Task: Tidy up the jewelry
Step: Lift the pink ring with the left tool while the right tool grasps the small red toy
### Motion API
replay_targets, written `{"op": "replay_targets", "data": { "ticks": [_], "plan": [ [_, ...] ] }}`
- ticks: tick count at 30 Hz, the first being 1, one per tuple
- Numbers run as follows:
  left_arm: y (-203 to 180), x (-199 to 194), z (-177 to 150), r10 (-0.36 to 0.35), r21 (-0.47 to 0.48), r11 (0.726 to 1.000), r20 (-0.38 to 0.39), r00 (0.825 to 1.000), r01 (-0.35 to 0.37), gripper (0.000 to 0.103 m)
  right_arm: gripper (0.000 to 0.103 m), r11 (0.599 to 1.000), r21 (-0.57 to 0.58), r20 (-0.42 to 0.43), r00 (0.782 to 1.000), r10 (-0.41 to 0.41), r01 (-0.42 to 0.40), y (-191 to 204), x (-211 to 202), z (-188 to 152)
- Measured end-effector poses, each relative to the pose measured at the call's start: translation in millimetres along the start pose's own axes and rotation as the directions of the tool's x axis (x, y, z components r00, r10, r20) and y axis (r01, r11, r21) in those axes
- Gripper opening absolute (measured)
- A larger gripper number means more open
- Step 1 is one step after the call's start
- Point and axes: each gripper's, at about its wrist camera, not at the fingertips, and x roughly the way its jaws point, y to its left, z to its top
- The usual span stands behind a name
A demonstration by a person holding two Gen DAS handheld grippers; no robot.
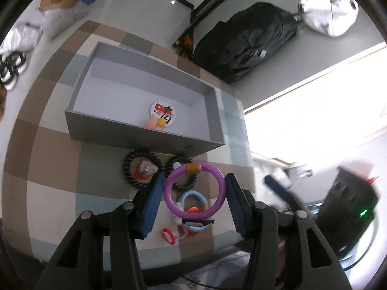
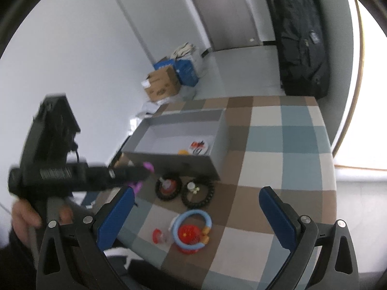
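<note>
**On the checked tabletop: jewellery sorting, purple bangle in the left claw**

Over the near half of the checked table (image 1: pixel 43 145), the left gripper (image 1: pixel 195 193) is tilted steeply downward, its two blue pads (image 1: pixel 151 207) set on either side of a purple bangle (image 1: pixel 195 189) with an amber bead at its top. Both pads press on the ring's outer rim, left and right; the bangle hangs upright between them, clear of the cloth. In the right wrist view this gripper appears as a blurred dark body crossing from the left, with a hand (image 2: pixel 24 217) on its handle and a sliver of purple at its tip.

The right gripper (image 2: pixel 196 213) also points down at a slant, jaws spread wide with nothing between them, above the light-blue ring (image 2: pixel 192 229).

Items on the table:
- Grey open box (image 1: pixel 135 130), just beyond the loose pieces; inside, near its front wall, a round white badge (image 1: pixel 163 113) and a small pink-and-yellow piece (image 1: pixel 156 122) touching it.
- Two black coiled hair ties (image 1: pixel 141 169), side by side just in front of the box; the left one encircles a small red-and-clear trinket, the right one a pale trinket.
- Light-blue ring with a red disc (image 2: pixel 189 234) lying inside it.
- Small red hoop (image 1: pixel 168 235), just beside the blue ring.

Beyond the table: a black bag (image 1: pixel 249 41) and cardboard boxes (image 2: pixel 162 85).
</note>
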Motion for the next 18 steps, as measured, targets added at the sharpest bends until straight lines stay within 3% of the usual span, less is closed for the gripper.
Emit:
{"op": "replay_targets", "data": {
  "ticks": [6, 14, 18],
  "plan": [
    [10.7, -17.6, 4.8, -0.013, -0.049, 0.999, 0.031, 0.999, 0.015, 0.046, 0.1, 0.991, -0.13, -0.108, 0.994, 0.014, -0.028, 25.5, 19.9, -15.8],
    [17.8, -26.0, 5.2, -0.002, -0.065, 0.998, 0.046, 0.999, 0.005, 0.046, 0.078, 0.953, -0.289, -0.214, 0.976, 0.033, -0.096, 64.2, 39.1, -44.9],
    [20.1, -27.2, 5.3, -0.001, -0.068, 0.998, 0.046, 0.999, 0.004, 0.046, 0.067, 0.944, -0.307, -0.248, 0.968, 0.04, -0.118, 76.5, 44.4, -57.9]
  ]
}}
